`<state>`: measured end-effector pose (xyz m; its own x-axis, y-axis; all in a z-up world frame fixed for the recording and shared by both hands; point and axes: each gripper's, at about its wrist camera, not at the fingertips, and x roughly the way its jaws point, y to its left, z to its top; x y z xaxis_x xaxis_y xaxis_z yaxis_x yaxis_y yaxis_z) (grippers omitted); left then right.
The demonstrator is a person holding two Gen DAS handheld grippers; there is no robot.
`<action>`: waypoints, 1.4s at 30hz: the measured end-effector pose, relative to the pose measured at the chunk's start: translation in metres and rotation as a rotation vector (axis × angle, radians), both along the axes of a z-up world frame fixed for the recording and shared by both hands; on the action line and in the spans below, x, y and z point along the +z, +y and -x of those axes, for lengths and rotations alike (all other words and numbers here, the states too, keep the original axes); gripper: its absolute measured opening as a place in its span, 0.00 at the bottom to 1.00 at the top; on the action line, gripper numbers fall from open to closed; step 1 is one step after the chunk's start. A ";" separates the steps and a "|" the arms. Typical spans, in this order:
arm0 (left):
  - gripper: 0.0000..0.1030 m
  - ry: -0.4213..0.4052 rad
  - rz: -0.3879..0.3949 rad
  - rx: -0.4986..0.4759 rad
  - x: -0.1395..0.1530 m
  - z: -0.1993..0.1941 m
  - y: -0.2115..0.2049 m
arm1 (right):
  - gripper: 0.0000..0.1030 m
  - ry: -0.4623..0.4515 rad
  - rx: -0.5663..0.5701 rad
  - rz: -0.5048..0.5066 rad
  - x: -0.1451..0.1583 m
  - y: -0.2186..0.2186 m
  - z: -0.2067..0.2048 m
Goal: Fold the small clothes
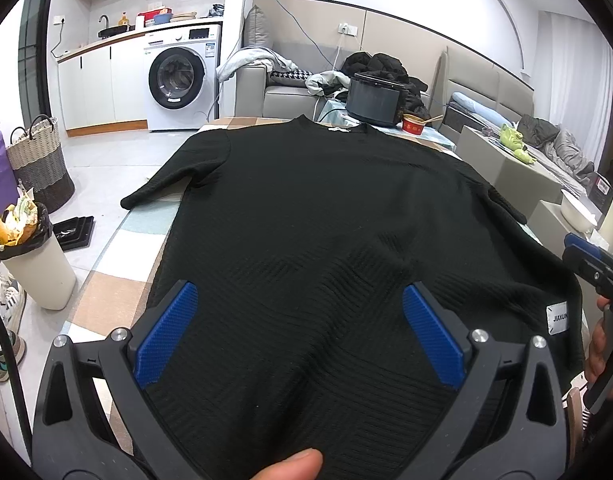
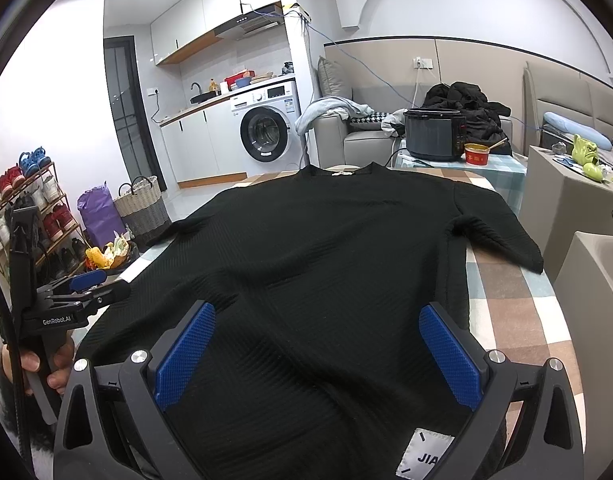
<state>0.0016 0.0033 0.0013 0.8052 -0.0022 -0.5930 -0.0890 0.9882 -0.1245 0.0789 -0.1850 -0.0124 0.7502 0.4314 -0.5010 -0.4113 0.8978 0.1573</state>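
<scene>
Black ribbed sweater: spread flat on checkered desk, neckline far, hem near, sleeves out to both sides. Left tool: fingers wide apart, released, above hem. Right tool: likewise released, near white label.

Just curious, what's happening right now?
Left gripper open, right gripper open. Black sweater flat on checked table. Nothing obstructing.
</scene>
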 end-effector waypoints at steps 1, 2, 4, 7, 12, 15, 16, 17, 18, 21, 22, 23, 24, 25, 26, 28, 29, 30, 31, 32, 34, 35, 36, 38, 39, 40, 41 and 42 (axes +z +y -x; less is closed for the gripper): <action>0.99 0.000 0.000 0.000 0.000 0.000 0.000 | 1.00 0.002 0.000 0.002 -0.001 0.003 -0.003; 0.99 0.000 0.000 0.000 0.000 0.000 0.000 | 1.00 0.002 0.001 0.002 -0.001 0.003 -0.003; 0.99 0.000 -0.001 0.000 0.000 0.000 0.000 | 1.00 0.002 0.000 0.001 -0.001 0.003 -0.003; 0.99 -0.001 -0.001 0.000 0.000 0.000 0.000 | 1.00 0.001 0.001 0.001 -0.001 0.003 -0.004; 0.99 -0.001 -0.002 0.001 0.001 0.000 0.000 | 1.00 0.001 0.001 0.001 -0.001 0.003 -0.004; 0.99 -0.001 -0.004 0.001 0.001 0.000 -0.001 | 1.00 0.002 0.001 0.000 -0.001 0.003 -0.004; 0.99 -0.001 -0.004 0.000 0.001 0.000 -0.001 | 1.00 0.002 0.000 -0.001 -0.001 0.003 -0.004; 0.99 -0.001 -0.005 0.001 0.001 0.000 -0.001 | 1.00 0.001 0.000 0.000 -0.001 0.003 -0.004; 0.99 -0.001 -0.005 0.001 0.001 0.000 -0.001 | 1.00 0.001 0.001 -0.001 -0.001 0.003 -0.004; 0.99 -0.001 -0.005 0.000 0.001 0.001 0.001 | 1.00 0.001 0.001 0.000 -0.001 0.003 -0.004; 0.99 -0.001 -0.005 0.001 0.001 0.001 0.001 | 1.00 0.001 0.000 0.000 -0.001 0.003 -0.004; 0.99 -0.001 -0.006 0.001 0.001 0.001 0.001 | 1.00 0.001 0.000 0.000 -0.001 0.003 -0.004; 0.99 -0.001 -0.006 0.000 0.001 0.000 0.002 | 1.00 0.002 0.000 0.000 -0.001 0.003 -0.004; 0.99 -0.001 -0.006 0.000 0.001 0.000 0.002 | 1.00 0.002 0.000 0.000 -0.001 0.003 -0.004; 0.99 -0.001 -0.006 0.000 0.001 0.000 0.001 | 1.00 0.001 0.000 0.000 -0.001 0.003 -0.004; 0.99 -0.001 -0.006 0.001 0.001 0.001 0.001 | 1.00 0.004 0.000 0.000 -0.001 0.003 -0.005; 0.99 -0.001 -0.006 0.000 0.001 0.000 0.002 | 1.00 0.003 0.000 0.000 -0.001 0.003 -0.005; 0.99 -0.001 -0.007 0.001 0.001 0.001 0.001 | 1.00 0.002 -0.001 0.001 -0.001 0.003 -0.005; 0.99 -0.001 -0.008 0.001 0.001 0.000 0.001 | 1.00 0.003 0.000 0.001 -0.001 0.003 -0.005; 0.99 -0.001 -0.007 0.001 0.000 -0.001 0.001 | 1.00 0.004 0.000 0.001 -0.001 0.003 -0.005; 0.99 -0.001 -0.008 0.002 0.000 -0.001 0.001 | 1.00 0.003 -0.001 0.001 -0.001 0.003 -0.005; 0.99 -0.001 -0.009 0.002 0.000 -0.001 0.001 | 1.00 0.003 -0.001 0.001 -0.001 0.003 -0.005; 0.99 0.000 -0.009 0.002 0.000 -0.001 0.001 | 1.00 0.003 0.000 0.000 -0.001 0.003 -0.005; 0.99 -0.001 -0.008 0.001 0.000 -0.001 0.001 | 1.00 0.002 -0.001 0.001 -0.001 0.003 -0.005; 0.99 -0.001 -0.009 0.002 0.000 -0.001 0.001 | 1.00 0.002 -0.001 0.001 -0.001 0.003 -0.005; 0.99 -0.001 -0.009 0.001 0.000 -0.001 0.001 | 1.00 0.002 -0.001 0.000 -0.001 0.003 -0.005; 0.99 -0.001 -0.009 0.002 0.000 -0.001 0.001 | 1.00 0.002 -0.001 0.000 -0.001 0.003 -0.005; 0.99 -0.001 -0.009 0.002 0.000 -0.001 0.001 | 1.00 0.002 -0.001 0.001 -0.001 0.003 -0.005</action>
<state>0.0024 0.0040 0.0014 0.8059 0.0048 -0.5921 -0.0909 0.9891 -0.1156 0.0842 -0.1824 -0.0139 0.7496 0.4304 -0.5028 -0.4102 0.8983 0.1575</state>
